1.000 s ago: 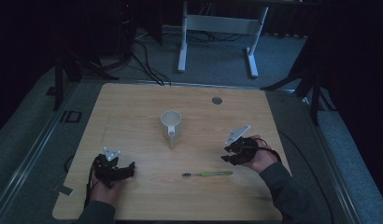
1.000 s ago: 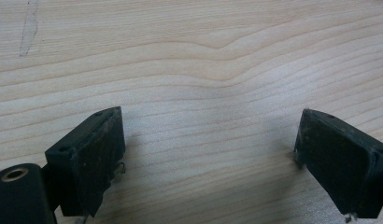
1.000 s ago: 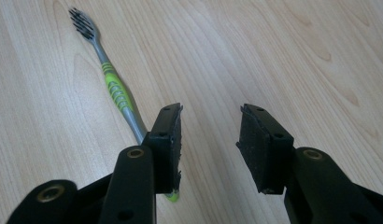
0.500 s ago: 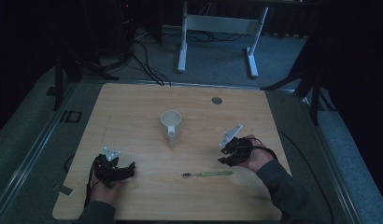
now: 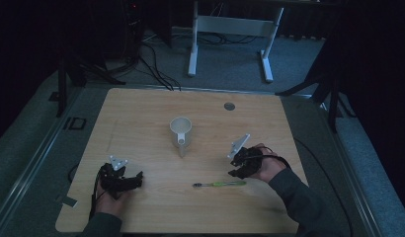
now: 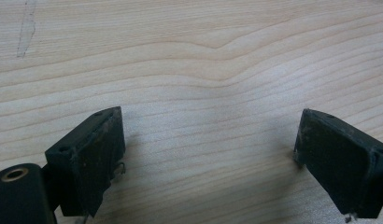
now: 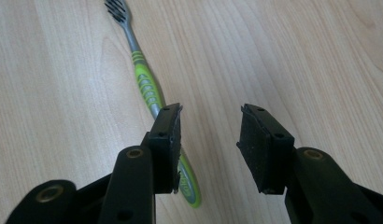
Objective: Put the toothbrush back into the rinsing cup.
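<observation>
A green and grey toothbrush (image 5: 219, 184) lies flat near the table's front edge, right of centre, with its bristle head pointing left. A white mug (image 5: 181, 131) stands upright mid-table, handle toward the front. My right gripper (image 5: 236, 171) hovers just above and right of the toothbrush, open. In the right gripper view its jaws (image 7: 210, 116) stand apart over bare wood. The toothbrush (image 7: 146, 83) runs under the left jaw, not between the two. My left gripper (image 5: 136, 180) rests at the front left, open (image 6: 208, 135) over bare wood.
A wooden table (image 5: 141, 113) carries everything. A dark round grommet (image 5: 229, 105) sits near its far edge. A white stand (image 5: 230, 29) and cables (image 5: 156, 69) lie on the floor beyond. A strip of tape (image 5: 68, 201) hangs at the front left corner.
My right gripper has shifted a little to the left and toward the front, closer to the toothbrush. The left gripper, mug and toothbrush have stayed put.
</observation>
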`<action>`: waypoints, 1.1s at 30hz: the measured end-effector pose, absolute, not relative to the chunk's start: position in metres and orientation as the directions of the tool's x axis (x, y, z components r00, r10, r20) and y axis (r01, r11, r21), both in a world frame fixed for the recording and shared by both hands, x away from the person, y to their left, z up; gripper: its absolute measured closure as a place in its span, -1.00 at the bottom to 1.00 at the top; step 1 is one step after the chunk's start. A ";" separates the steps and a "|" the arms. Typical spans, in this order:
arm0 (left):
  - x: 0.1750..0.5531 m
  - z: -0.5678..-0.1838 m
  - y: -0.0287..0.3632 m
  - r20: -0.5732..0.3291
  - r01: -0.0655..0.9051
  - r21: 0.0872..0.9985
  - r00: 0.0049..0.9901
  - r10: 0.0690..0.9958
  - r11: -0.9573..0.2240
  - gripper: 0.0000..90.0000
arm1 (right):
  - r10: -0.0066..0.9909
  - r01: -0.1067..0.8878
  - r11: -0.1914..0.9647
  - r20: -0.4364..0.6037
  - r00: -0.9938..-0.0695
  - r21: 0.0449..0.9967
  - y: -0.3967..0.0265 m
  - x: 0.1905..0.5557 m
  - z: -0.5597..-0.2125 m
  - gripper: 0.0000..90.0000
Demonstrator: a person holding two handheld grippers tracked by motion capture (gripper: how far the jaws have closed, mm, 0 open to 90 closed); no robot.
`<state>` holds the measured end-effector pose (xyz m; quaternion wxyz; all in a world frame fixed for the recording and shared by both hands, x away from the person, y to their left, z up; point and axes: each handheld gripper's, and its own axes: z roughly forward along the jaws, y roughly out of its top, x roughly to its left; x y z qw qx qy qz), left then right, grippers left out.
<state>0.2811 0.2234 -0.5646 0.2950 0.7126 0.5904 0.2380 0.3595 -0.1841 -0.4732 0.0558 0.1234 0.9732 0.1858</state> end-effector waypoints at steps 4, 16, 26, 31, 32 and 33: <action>0.281 -0.565 0.223 -0.008 0.701 0.702 0.190 0.982 -0.130 -0.79 | 0.248 0.210 0.909 -0.062 -0.967 0.361 -0.181 0.357 -0.473 0.29; 0.281 -0.565 0.223 -0.010 0.700 0.703 0.189 0.982 -0.127 -0.79 | 0.196 0.167 0.931 -0.058 -0.979 0.325 -0.170 0.351 -0.471 0.29; 0.281 -0.565 0.223 -0.010 0.700 0.702 0.189 0.982 -0.128 -0.79 | 0.160 0.137 0.946 -0.054 -0.986 0.295 -0.163 0.349 -0.466 0.28; 0.281 -0.565 0.223 -0.010 0.700 0.703 0.189 0.982 -0.128 -0.79 | 0.144 0.125 0.951 -0.051 -0.988 0.282 -0.160 0.349 -0.464 0.28; 0.281 -0.565 0.223 -0.010 0.700 0.703 0.189 0.982 -0.128 -0.79 | 0.144 0.125 0.951 -0.051 -0.988 0.282 -0.160 0.349 -0.464 0.28; 0.281 -0.565 0.223 -0.010 0.700 0.703 0.189 0.982 -0.128 -0.79 | 0.132 0.113 0.955 -0.052 -0.990 0.273 -0.159 0.349 -0.463 0.28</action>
